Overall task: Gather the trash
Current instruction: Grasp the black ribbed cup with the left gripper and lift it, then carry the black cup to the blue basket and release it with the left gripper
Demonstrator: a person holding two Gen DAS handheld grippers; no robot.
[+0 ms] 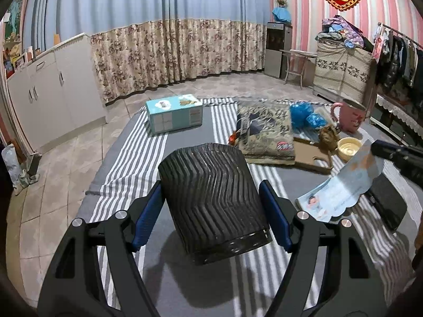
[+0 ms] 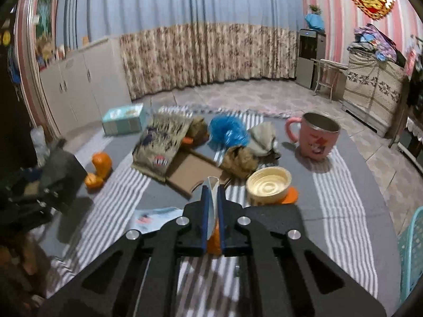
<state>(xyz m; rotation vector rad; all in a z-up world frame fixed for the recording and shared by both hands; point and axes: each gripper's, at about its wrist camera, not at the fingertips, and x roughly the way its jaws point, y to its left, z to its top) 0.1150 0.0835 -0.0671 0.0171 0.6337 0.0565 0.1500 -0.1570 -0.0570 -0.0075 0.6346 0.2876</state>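
Pinching a thin light-blue paper wrapper [image 2: 211,206] edge-on, the right gripper [image 2: 212,211] has its two blue pads pressed together on it; the same wrapper shows in the left view as a flat printed sheet [image 1: 341,190] lifted off the cloth, so it is not lying among the other things any more. I judge it is held by the edge because a flat sheet on cloth gives nothing else to take hold of.

The left gripper [image 1: 211,208] clamps a black ribbed bin [image 1: 211,198] between its blue pads, tilted, with the rim towards the camera; the bin is probably kept close beside the wrapper so the trash needs only a short way to travel.

Further out on the striped grey cloth [image 2: 343,185] more trash waits: a blue crumpled bag [image 2: 228,129], a brown crumpled wad [image 2: 239,159], orange peel [image 2: 99,169] and a patterned snack bag [image 2: 160,145] on a piece of cardboard [image 2: 190,171]. A cream lid [image 2: 268,186], a pink mug [image 2: 316,137] and a light-blue box [image 1: 174,113] stand around them; whether these count as trash I cannot tell.
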